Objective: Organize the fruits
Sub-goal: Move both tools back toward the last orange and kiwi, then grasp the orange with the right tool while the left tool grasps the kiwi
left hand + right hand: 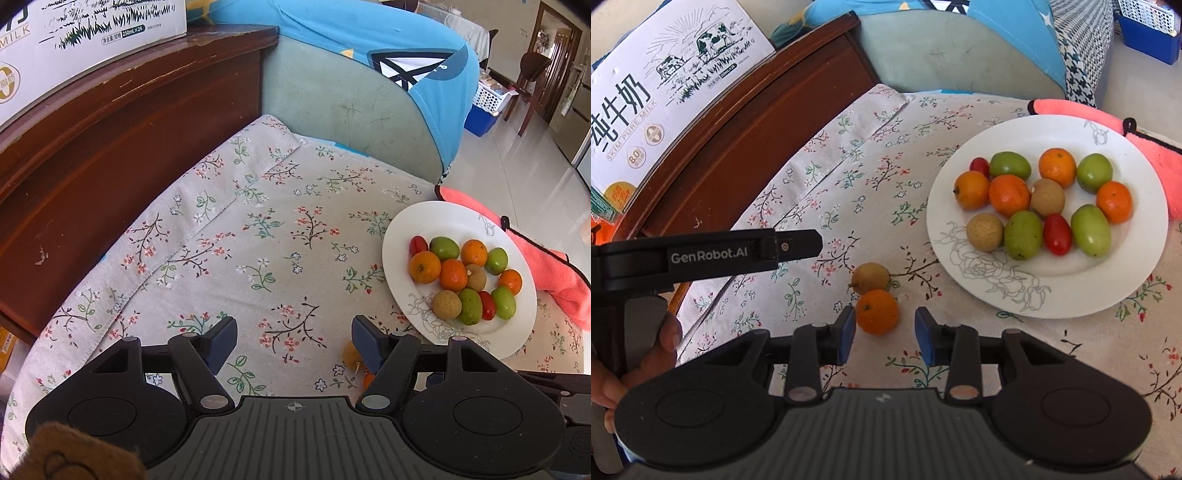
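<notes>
Jaws apart on right gripper (885, 334) around small orange (877, 311) (not clamped), left gripper (294, 345) jaws wide, empty

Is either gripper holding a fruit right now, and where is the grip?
Nothing is held. The right gripper is open, with the orange on the cloth just ahead of its fingers, ungripped. The left gripper is open and empty.

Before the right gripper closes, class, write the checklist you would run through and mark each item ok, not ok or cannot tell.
1. Right gripper open: ok.
2. Loose orange centred between its fingers: not ok, it sits toward the left finger.
3. Brown fruit apart from the orange: not ok, they touch.
4. Bare space on the white plate: ok, along the near rim.
5. Left gripper out of the way: ok.
6. Fingers low enough to grip: cannot tell.
</notes>
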`<action>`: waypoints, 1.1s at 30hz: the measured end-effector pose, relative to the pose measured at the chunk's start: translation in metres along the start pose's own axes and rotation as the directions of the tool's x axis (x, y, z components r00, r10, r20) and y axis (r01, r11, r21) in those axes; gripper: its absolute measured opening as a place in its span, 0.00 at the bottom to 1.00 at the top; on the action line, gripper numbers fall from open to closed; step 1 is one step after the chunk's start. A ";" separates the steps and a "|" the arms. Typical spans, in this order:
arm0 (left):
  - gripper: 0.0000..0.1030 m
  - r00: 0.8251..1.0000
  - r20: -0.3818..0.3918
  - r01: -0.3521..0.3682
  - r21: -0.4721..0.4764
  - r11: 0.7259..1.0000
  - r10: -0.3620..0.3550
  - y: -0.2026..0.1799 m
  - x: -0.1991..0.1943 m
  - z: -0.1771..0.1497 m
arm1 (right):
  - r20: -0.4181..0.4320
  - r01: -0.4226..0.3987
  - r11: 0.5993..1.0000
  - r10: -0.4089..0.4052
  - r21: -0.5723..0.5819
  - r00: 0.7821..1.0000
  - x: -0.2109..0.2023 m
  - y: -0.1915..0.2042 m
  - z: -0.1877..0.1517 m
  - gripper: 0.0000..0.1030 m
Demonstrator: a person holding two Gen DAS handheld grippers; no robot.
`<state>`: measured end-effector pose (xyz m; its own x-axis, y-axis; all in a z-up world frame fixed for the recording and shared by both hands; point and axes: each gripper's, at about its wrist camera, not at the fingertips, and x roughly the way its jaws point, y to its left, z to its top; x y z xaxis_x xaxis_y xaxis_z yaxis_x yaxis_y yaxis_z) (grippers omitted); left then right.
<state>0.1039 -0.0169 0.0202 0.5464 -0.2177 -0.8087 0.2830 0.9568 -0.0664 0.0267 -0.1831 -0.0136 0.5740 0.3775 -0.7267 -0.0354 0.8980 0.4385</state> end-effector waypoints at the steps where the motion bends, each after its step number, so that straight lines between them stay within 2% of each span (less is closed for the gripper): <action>1: 0.67 1.000 -0.008 -0.003 -0.008 1.000 0.003 0.002 0.002 0.000 | -0.001 0.002 1.000 -0.002 -0.009 1.000 0.002 0.002 0.000 0.39; 11: 0.67 0.998 -0.068 -0.021 -0.099 0.995 0.014 0.021 0.013 -0.001 | -0.006 0.047 0.994 -0.048 -0.097 0.999 0.017 0.022 -0.001 0.40; 19: 0.67 0.998 -0.063 0.012 -0.095 0.995 -0.018 0.017 0.013 -0.001 | 0.015 0.125 0.977 -0.124 -0.171 0.992 0.027 0.030 -0.003 0.39; 21: 0.67 0.998 -0.064 0.017 -0.088 0.996 -0.023 0.016 0.014 -0.001 | 0.024 0.133 0.974 -0.131 -0.184 0.991 0.028 0.031 -0.005 0.36; 22: 0.67 0.998 -0.064 0.017 -0.084 0.996 -0.023 0.015 0.014 -0.001 | 0.024 0.133 0.973 -0.130 -0.189 0.991 0.027 0.031 -0.005 0.31; 33: 0.67 0.995 -0.060 0.072 -0.059 0.996 -0.076 0.000 0.020 -0.003 | 0.029 0.133 0.980 -0.131 -0.146 0.991 0.006 0.019 0.000 0.30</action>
<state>0.1126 -0.0204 0.0025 0.4754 -0.2777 -0.8348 0.2751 0.9482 -0.1587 0.0295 -0.1639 -0.0102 0.5972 0.2503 -0.7620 -0.0774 0.9636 0.2559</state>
